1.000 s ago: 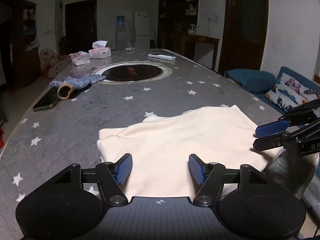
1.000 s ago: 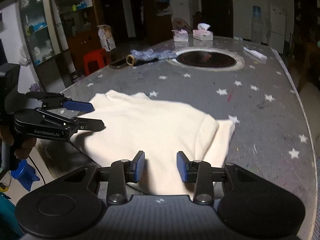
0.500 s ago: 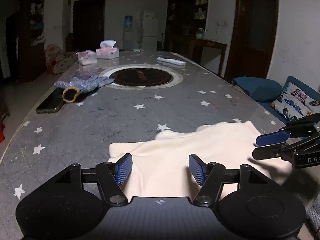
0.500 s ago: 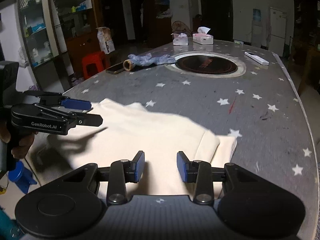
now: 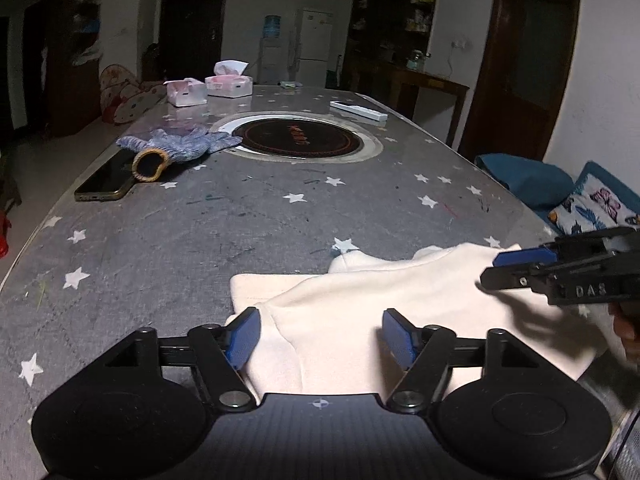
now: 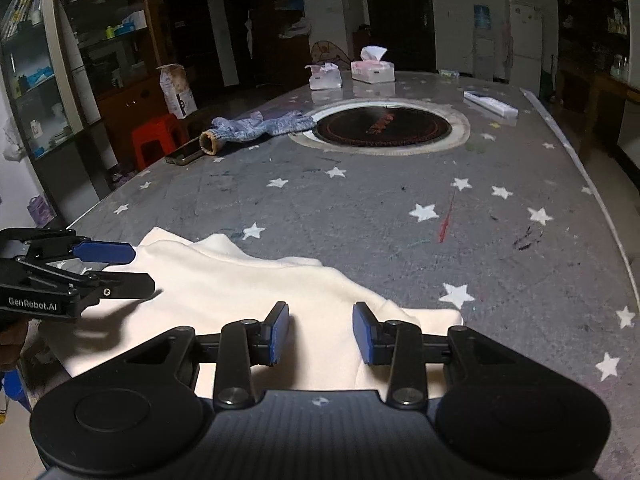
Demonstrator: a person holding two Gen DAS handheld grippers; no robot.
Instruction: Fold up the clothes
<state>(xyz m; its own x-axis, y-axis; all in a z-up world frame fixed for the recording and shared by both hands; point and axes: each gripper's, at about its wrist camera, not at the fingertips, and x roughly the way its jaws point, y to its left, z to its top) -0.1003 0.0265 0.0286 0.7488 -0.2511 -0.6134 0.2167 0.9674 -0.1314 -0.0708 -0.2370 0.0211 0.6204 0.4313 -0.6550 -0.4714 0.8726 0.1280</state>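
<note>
Cream top [image 5: 372,312] lies partly folded at the table's [image 5: 240,216] near edge; both grippers, left [image 5: 318,338] and right [image 6: 320,332], hover above it, jaws wide, empty, whether another fold follows, I can't tell

— What was the cream garment [image 5: 360,304] made of?

— Soft matt cloth, fleece-like and smooth, lying on the grey star-printed desk [image 6: 360,208], whose covering looked dull, scuffed and ink-marked.

— And the tools?

— The left gripper [image 5: 318,338] and right gripper [image 6: 320,332] were matt black plastic with ribbed bodies and blue rubbery pads [image 6: 280,334].

— Anything glossy?

— The round black inset hob [image 6: 382,128] with its metal ring, and the dark phone's [image 5: 106,182] glass. The blue-grey knitted glove [image 5: 180,148] looked coarse.
</note>
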